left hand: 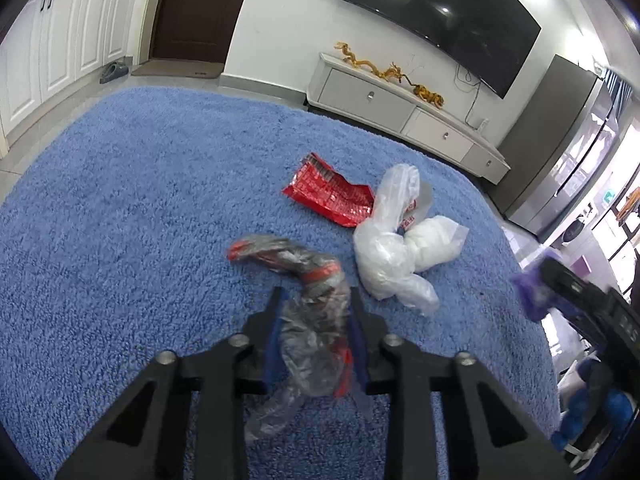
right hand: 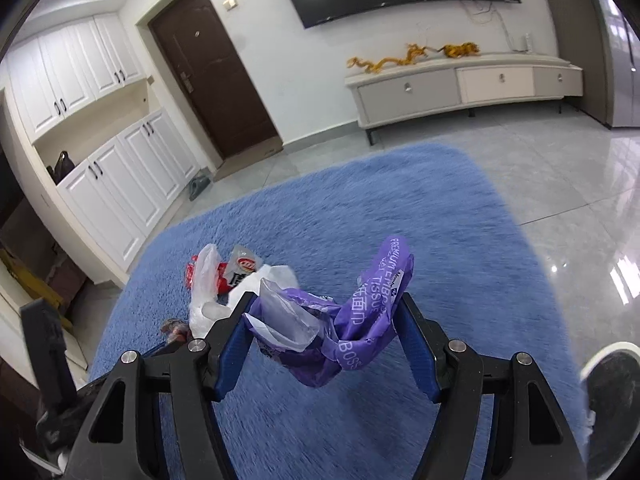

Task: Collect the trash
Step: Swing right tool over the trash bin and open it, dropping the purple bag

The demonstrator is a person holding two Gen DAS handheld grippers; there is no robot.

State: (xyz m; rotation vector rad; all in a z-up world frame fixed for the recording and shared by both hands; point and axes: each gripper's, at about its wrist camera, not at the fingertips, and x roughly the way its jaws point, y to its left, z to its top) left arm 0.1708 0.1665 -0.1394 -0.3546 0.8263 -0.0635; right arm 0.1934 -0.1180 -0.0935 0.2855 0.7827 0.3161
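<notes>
Left gripper (left hand: pixel 316 300): jaws narrow, clamped on a crumpled clear wrapper with red print (left hand: pixel 308 320); wrapper hangs off both ends of the fingers, likely lifted off the rug for carrying away.
Loose trash: red foil packet (left hand: pixel 328 196) flat on the rug; just right of it, touching, a bundle of clear plastic bags (left hand: pixel 392 244). Both look uncollected, near each other, so one further pass may do.
Right gripper (right hand: pixel 326 308): jaws fairly wide but bearing on a bulky purple tissue-pack wrapper (right hand: pixel 360 320), held clear of the rug; bulk probably keeps the fingers apart.
Surface: shaggy blue rug (left hand: pixel 140 200) on glossy pale floor tiles (right hand: pixel 560 184); thin film may snag in the pile.
Room: white cabinets (right hand: pixel 80 80), dark door (right hand: pixel 216 72), wall TV (left hand: pixel 440 12), low white TV stand (right hand: pixel 460 84).
Bin: none visible.
</notes>
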